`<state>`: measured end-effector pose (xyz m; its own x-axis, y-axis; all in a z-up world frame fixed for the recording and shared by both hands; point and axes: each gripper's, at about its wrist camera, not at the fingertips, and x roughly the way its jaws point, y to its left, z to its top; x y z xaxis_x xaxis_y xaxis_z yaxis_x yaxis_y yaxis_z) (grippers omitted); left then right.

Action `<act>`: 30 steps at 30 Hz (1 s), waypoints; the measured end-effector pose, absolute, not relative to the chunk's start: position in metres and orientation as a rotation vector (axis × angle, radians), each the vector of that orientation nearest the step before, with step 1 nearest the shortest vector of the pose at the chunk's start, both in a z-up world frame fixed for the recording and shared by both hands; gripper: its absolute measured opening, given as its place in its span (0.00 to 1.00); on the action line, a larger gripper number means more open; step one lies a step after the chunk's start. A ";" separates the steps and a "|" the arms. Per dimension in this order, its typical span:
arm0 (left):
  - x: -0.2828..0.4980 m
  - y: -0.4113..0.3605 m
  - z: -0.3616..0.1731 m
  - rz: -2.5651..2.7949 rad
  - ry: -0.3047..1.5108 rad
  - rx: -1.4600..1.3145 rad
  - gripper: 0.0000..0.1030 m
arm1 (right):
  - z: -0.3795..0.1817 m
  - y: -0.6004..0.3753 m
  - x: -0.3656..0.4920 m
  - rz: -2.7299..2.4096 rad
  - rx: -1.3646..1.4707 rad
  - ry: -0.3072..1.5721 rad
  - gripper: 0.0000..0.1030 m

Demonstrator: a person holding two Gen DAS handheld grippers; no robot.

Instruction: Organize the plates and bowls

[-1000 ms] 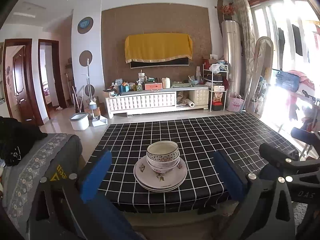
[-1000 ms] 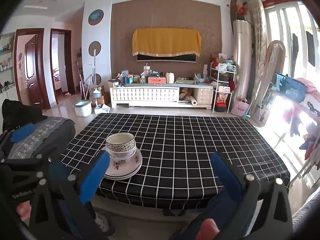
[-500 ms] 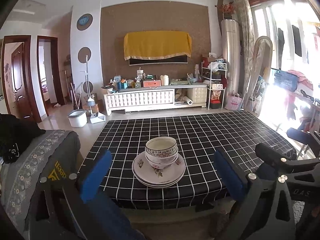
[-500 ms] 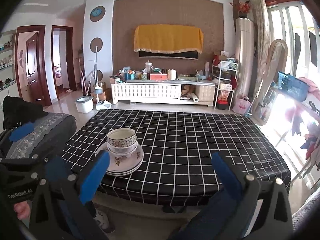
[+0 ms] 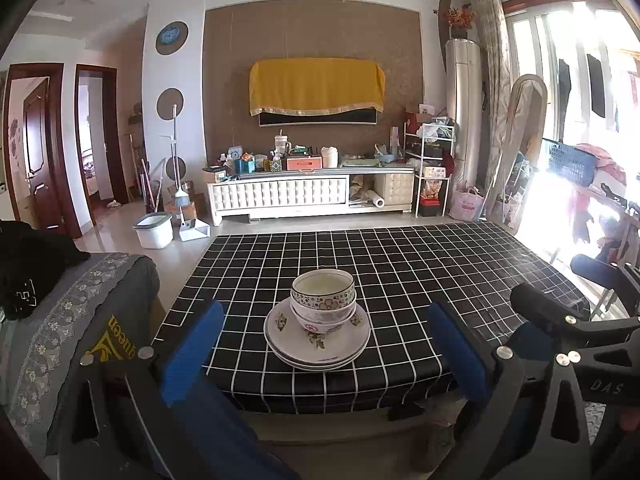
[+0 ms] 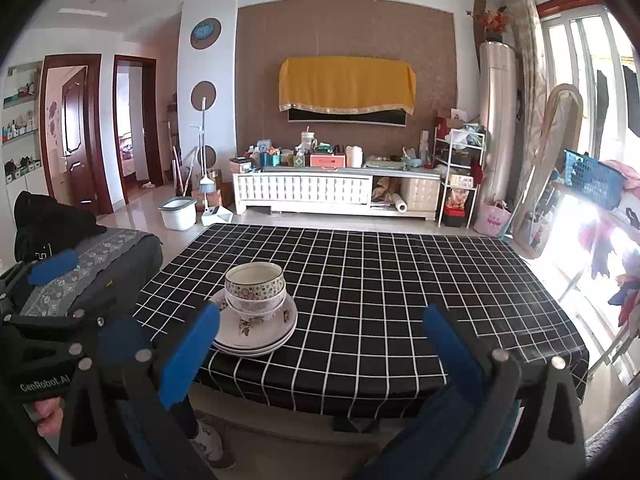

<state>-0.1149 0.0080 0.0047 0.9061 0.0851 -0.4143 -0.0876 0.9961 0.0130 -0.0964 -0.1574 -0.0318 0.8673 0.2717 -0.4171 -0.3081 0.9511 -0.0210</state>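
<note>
L gripper [image 5: 320, 356]: blue-padded jaws spread wide, nothing between them, held back from the near table edge. R gripper [image 6: 316, 354]: same, jaws wide apart, empty, off the near edge. Ahead of both, two floral bowls [image 5: 323, 300] nested, sitting on a stack of plates [image 5: 317, 338] near the front-left of the black grid tablecloth [image 5: 440, 276]. Grey sofa arm [image 5: 76, 312] at left w/ black garment on top.
</note>
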 end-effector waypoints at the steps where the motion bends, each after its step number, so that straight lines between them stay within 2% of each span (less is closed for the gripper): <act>1: -0.114 0.009 0.004 0.087 0.434 -0.011 0.98 | -0.032 -0.157 -0.096 0.306 -0.087 0.425 1.00; 30: -0.113 0.011 -0.003 0.078 0.456 -0.035 0.98 | -0.037 -0.156 -0.094 0.268 -0.084 0.443 1.00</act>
